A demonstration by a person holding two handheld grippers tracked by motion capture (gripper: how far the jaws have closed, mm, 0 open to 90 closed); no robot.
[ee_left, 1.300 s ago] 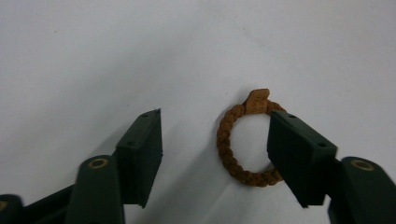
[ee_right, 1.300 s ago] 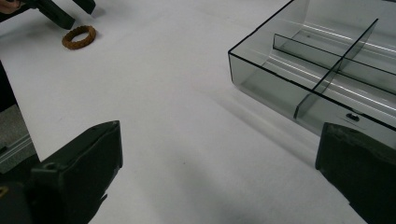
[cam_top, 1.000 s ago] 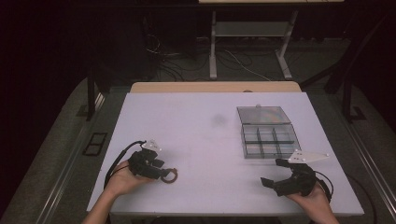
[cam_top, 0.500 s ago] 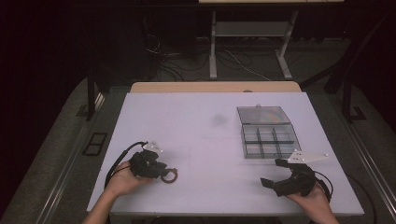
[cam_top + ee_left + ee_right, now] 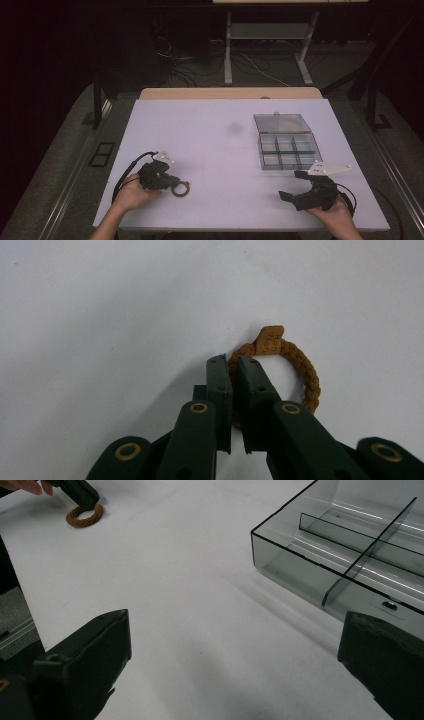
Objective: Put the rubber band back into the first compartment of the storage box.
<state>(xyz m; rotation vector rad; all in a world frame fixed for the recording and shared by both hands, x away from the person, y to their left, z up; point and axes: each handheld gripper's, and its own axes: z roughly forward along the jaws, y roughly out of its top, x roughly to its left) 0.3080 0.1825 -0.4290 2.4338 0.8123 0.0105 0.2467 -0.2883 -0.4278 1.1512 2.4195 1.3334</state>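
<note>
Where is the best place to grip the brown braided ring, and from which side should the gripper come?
Grip the cord of the braided ring across one side, away from its square tag, coming from above. It lies flat on the table, so one pad goes inside the loop and one outside, as the left gripper does now.

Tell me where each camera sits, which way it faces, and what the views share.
High view: above the table's near edge, looking forward and down; both hands and the left gripper and right gripper show.
Left gripper view: rides that gripper, looking along its jaws, just closed on the braided ring.
Right gripper view: rides that gripper, facing across the table between wide-apart jaws, clear box at right.
Shared: all three show the ring.
</note>
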